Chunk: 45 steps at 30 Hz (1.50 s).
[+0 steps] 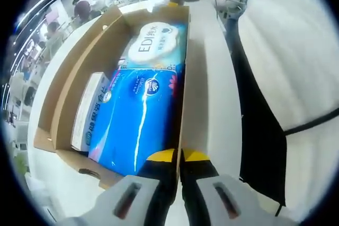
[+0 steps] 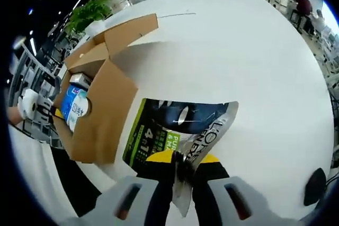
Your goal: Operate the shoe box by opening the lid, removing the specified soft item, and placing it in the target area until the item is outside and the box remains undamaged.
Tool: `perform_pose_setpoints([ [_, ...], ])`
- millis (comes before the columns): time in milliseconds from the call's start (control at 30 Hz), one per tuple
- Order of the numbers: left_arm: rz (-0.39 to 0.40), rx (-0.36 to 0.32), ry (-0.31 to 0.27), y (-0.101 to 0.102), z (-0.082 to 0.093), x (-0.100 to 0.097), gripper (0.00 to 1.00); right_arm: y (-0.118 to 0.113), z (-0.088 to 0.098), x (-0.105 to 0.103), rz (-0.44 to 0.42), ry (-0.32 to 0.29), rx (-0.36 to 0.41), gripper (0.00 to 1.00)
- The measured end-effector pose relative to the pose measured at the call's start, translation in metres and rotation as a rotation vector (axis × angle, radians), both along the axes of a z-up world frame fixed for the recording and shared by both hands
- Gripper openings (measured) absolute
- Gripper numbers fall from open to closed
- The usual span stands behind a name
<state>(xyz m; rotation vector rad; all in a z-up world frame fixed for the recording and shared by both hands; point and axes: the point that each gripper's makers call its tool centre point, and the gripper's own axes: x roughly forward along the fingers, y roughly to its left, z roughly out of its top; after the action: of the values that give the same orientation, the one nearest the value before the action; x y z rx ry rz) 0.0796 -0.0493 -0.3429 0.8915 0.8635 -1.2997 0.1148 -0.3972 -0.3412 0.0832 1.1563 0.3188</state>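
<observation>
An open cardboard shoe box lies on a white table, its flaps folded outward. Inside it lie a blue soft tissue pack, a white and blue pack and a small white carton. My left gripper is shut on the top edge of the box's right wall. In the right gripper view, my right gripper is shut on a black, green and silver soft pouch, held over the table just right of the box. The blue pack shows through the box's opening.
A black strip runs along the table's right side. A dark object sits at the table's right edge. A plant, desks and seated people are beyond the table. Bare white tabletop stretches right of the box.
</observation>
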Motion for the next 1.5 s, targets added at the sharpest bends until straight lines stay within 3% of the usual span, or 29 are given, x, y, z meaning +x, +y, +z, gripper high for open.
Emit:
perform_pose_setpoints([
  [333, -0.002, -0.002, -0.003, 0.0, 0.0, 0.0, 0.02, -0.021, -0.012, 0.004, 0.037, -0.007, -0.076, 0.17],
  [733, -0.003, -0.003, -0.004, 0.0, 0.001, 0.0, 0.02, -0.039, -0.018, 0.006, 0.039, -0.028, -0.098, 0.27],
  [867, -0.003, -0.003, -0.006, -0.001, 0.001, 0.0, 0.02, -0.048, -0.015, 0.005, 0.052, -0.052, -0.172, 0.27],
  [967, -0.003, -0.003, -0.006, 0.0, 0.0, 0.0, 0.02, -0.05, -0.014, 0.001, 0.059, -0.058, -0.186, 0.27],
  [1100, -0.003, -0.003, -0.006, -0.001, 0.001, 0.0, 0.02, -0.051, -0.003, 0.005, 0.039, -0.127, -0.221, 0.27],
  [1200, -0.003, -0.003, -0.006, -0.001, 0.001, 0.0, 0.02, -0.036, 0.005, 0.012, 0.057, -0.21, -0.183, 0.29],
  [1367, -0.003, -0.002, -0.005, 0.0, 0.0, 0.0, 0.02, -0.025, 0.006, 0.015, 0.09, -0.257, -0.214, 0.36],
  [1500, -0.003, -0.002, -0.007, 0.0, 0.0, 0.0, 0.02, -0.015, 0.008, 0.018, 0.075, -0.278, -0.18, 0.4],
])
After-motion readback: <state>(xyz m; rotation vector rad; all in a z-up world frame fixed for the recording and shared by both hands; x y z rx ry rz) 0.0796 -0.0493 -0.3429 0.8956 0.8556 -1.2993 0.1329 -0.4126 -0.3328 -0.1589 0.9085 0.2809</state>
